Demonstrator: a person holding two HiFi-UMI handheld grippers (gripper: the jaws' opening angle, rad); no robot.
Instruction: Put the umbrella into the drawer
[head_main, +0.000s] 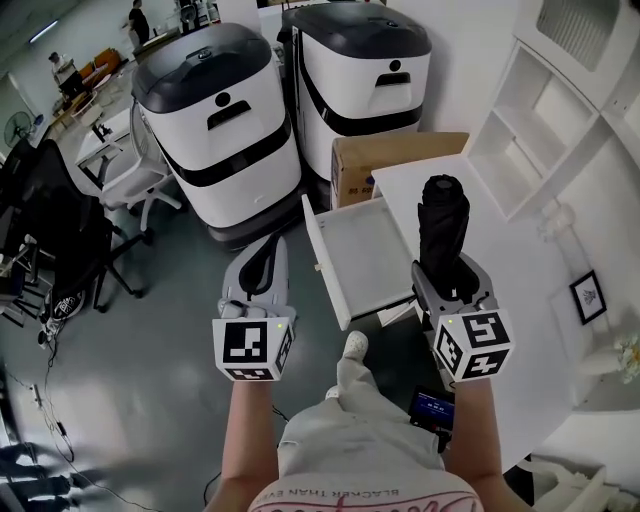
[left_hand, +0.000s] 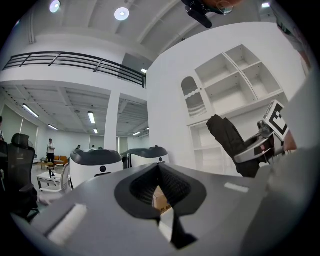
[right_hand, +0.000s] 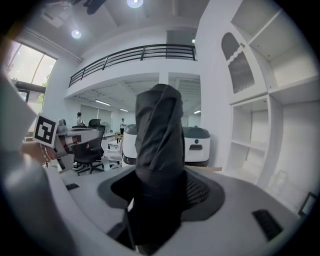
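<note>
Right, we're in the carrying step: the right gripper (head_main: 447, 278) is pinching the folded black umbrella (head_main: 443, 222) by its lower end, and the bundle is sticking out ahead of the jaws, in the air over the white bench (head_main: 398, 186) near the edge the drawer comes out of. The drawer (head_main: 362, 262) is standing pulled out and looking bare inside, just to the left of the umbrella. The left gripper (head_main: 271, 247) is hovering beside the drawer's outer end, its jaws pressed together at the tips with nothing between them. I'm judging the next move is asking for a swing across over the tray, tipping the umbrella flat along its length, lowering it in, then letting go.
</note>
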